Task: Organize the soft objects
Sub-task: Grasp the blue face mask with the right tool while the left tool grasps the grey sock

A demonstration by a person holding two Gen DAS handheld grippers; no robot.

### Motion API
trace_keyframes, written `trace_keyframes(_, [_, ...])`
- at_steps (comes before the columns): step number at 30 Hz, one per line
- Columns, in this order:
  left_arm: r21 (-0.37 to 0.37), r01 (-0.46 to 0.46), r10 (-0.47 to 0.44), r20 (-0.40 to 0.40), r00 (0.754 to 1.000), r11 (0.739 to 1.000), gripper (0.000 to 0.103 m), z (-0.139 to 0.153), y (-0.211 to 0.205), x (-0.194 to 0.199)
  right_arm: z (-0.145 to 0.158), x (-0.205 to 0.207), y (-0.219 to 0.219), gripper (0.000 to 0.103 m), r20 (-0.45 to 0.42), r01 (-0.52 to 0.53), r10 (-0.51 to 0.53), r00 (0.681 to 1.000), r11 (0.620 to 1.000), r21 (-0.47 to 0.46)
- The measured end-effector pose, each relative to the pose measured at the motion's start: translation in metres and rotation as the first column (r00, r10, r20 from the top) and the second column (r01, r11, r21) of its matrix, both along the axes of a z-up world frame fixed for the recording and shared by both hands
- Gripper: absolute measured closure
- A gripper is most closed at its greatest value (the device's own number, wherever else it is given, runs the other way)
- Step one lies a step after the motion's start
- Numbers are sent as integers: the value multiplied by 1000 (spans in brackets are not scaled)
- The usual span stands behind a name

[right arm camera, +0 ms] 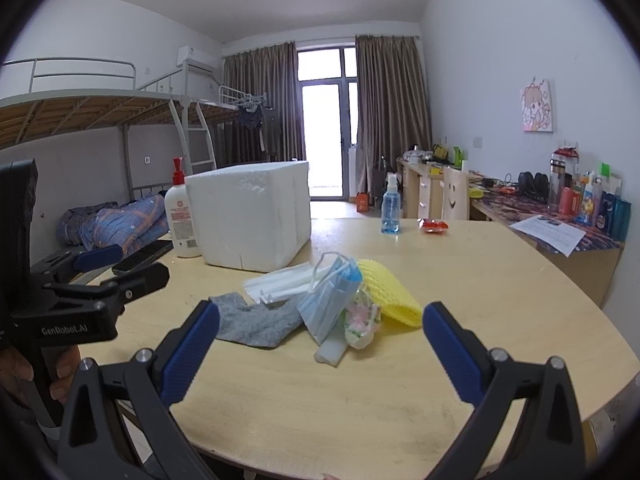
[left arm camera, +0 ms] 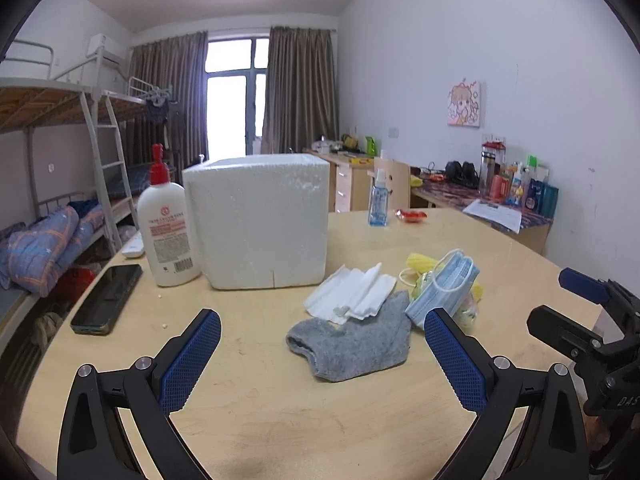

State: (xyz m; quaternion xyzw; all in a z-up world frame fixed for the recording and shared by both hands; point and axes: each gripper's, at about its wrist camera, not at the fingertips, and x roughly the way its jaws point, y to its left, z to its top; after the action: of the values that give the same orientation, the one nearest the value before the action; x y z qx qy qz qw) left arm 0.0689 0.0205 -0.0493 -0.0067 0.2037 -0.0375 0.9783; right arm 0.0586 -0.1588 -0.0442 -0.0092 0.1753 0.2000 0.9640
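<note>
Table (left arm camera: 256, 420): grey sock (left arm camera: 352, 346) between spread left tool (left arm camera: 322, 332) fingers.

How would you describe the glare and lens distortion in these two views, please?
Left wrist view: the tall curtained window is blown out white, and the pale wooden table edge bows. Right wrist view: same overexposed window, dark corner vignette.

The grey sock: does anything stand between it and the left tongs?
Nothing visible does. The grey sock lies flat on the table, just ahead of the open left tongs, with bare tabletop between. White folded tissues overlap its far edge only.
</note>
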Motion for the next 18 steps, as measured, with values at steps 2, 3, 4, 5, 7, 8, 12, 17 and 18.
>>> trace_keyframes(2, [-7,6,-6,-6,1000,1000,1,-1,2,4,-1,5,1,0,-10,1,-1,1000,1000,-1])
trace_keyframes(3, [-9,10,-10,-8,1000,1000,1,-2,2,6,-2,8,1,0,-17,2,-2,1000,1000,-1])
trace_keyframes(4, [-7,14,-14,-13,1000,1000,1,-2,2,8,-3,11,0,0,-25,3,-3,1000,1000,0])
trace_keyframes(5, [-3,13,-13,-17,1000,1000,1,-2,2,9,-4,14,0,0,-32,2,-2,999,1000,1])
trace_keyframes(7, [7,11,-10,-27,1000,1000,1,-3,2,15,-6,18,1,0,-40,-1,1,999,1000,-1])
trace_keyframes(8, [12,14,-13,-38,999,1000,1,-4,2,19,-6,21,1,0,-44,-1,1,999,1000,-2])
trace_keyframes(12, [1,46,-46,-91,995,999,1,-9,2,32,-9,32,0,0,-76,0,0,997,1000,0])
trace_keyframes(17, [17,74,-70,-162,984,997,1,-22,-3,50,-11,43,-1,0,-95,10,-10,995,1000,2])
trace_keyframes(18, [15,79,-76,-176,981,997,1,-24,-4,54,-11,45,-2,0,-98,13,-13,995,1000,-1])
